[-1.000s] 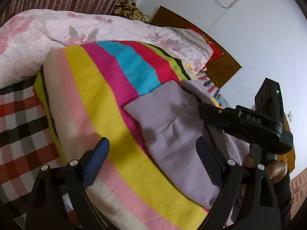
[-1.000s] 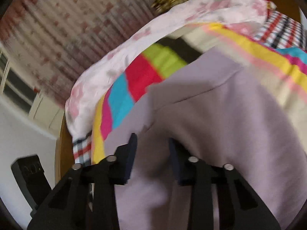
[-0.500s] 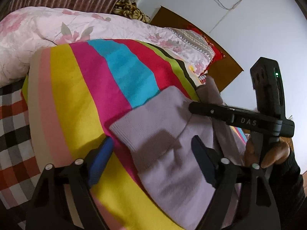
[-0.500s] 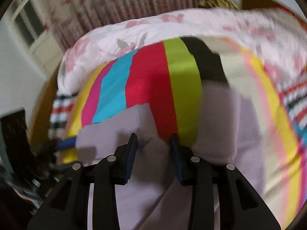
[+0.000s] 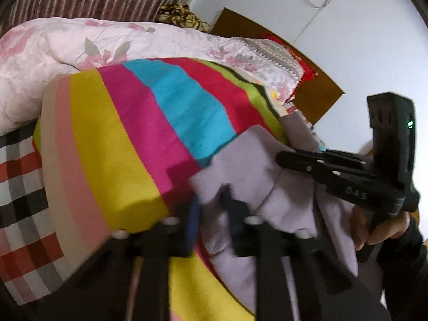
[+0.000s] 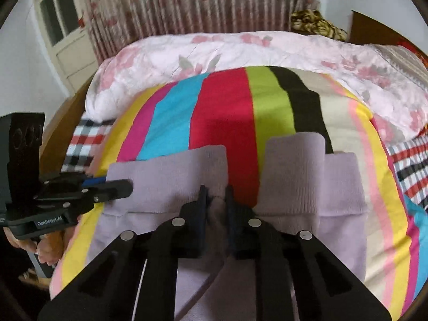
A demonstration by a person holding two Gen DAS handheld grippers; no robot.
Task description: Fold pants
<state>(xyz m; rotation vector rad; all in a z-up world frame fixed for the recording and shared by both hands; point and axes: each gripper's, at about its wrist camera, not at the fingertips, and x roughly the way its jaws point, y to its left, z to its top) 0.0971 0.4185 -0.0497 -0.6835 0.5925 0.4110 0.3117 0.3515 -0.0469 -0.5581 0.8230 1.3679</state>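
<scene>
The left claw (image 5: 212, 214) is smeared by motion blur in its own view, so its 2 pads have no clean outline against the lilac pants (image 5: 248, 165). The waist end of the pants runs off the bottom edge in both views. The fabric pinched in the right claw (image 6: 215, 200) is hidden between its pads. The striped blanket (image 6: 224, 112) is cut off at the lower right.

Both wrist cameras sit close above the lilac knit pants (image 5: 270, 179) (image 6: 171, 176), facing the rainbow-striped blanket (image 5: 112, 147) (image 6: 222, 112); each view shows the opposite gripper.
</scene>
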